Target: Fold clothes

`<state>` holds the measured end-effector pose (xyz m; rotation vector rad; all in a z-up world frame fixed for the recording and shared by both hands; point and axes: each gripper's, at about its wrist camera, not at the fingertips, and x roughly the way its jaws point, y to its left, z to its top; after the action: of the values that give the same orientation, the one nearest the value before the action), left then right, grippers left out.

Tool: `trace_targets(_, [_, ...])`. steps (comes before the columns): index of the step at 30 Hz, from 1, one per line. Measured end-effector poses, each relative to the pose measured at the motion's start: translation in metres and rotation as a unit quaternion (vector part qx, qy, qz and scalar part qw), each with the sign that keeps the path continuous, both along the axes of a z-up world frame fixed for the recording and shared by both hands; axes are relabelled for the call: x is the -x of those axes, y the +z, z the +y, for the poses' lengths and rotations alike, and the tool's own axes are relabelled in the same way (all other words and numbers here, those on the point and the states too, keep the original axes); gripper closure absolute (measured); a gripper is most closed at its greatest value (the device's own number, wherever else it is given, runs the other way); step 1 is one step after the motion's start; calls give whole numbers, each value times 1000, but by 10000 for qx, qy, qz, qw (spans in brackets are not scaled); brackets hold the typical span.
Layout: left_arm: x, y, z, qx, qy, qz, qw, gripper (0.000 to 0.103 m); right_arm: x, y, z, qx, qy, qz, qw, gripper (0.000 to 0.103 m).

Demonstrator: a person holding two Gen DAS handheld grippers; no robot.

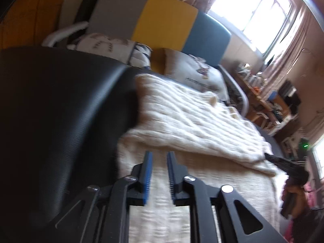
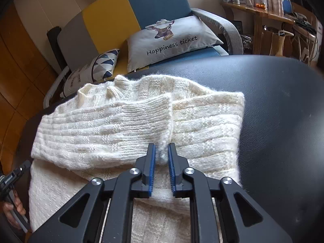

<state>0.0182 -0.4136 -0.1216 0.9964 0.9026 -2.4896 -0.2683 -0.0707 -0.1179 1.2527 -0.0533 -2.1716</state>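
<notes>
A cream knitted sweater (image 1: 192,117) (image 2: 101,125) lies partly folded on a black leather surface (image 2: 273,111), with both sleeves laid across its body. In the right wrist view the sleeve edges meet in the middle. My right gripper (image 2: 162,144) stands a little open at that seam, and a tuft of the knit sits loosely between its blue pads. My left gripper (image 1: 159,154) hovers over the sweater's near left part, slightly open with nothing gripped. Each gripper also shows in the other's view, the right gripper (image 1: 283,162) and the left gripper (image 2: 12,174).
Behind the black surface (image 1: 60,111) stands a sofa (image 2: 109,16) with grey, yellow and blue panels and a deer-print cushion (image 2: 172,36). A cluttered wooden desk (image 2: 263,14) is at the far right. A hand (image 2: 14,206) holds the left tool.
</notes>
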Motion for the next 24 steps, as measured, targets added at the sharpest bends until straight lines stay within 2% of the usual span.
trace_targets(3, [13, -9, -5, -486, 75, 40, 9988, 79, 3, -4, 4, 306, -110, -199, 9993, 78])
trace_targets(6, [15, -16, -11, -751, 306, 176, 9966, 73, 6, -7, 6, 433, -171, -316, 9984, 76])
trace_targets(8, [13, -19, -15, -927, 460, 294, 9942, 69, 6, -6, 3, 376, -126, -288, 9988, 76])
trace_targets(10, [11, -20, -20, -1003, 600, 375, 9924, 68, 4, -4, -2, 174, -26, -151, 9997, 76])
trace_targets(13, [14, -22, -25, -893, 681, 340, 9931, 71, -1, -2, -13, -237, 171, 154, 9995, 76])
trace_targets(16, [13, -18, -22, -498, 782, 264, 9953, 91, -5, 0, -18, -476, 221, 375, 9979, 76])
trace_targets(20, [8, -11, -15, 80, 847, 223, 9961, 95, -9, 5, -20, -512, 234, 543, 9969, 80])
trace_targets(24, [10, -25, -16, 49, 881, -80, 9961, 95, -6, 0, -17, -428, 169, 435, 9980, 84])
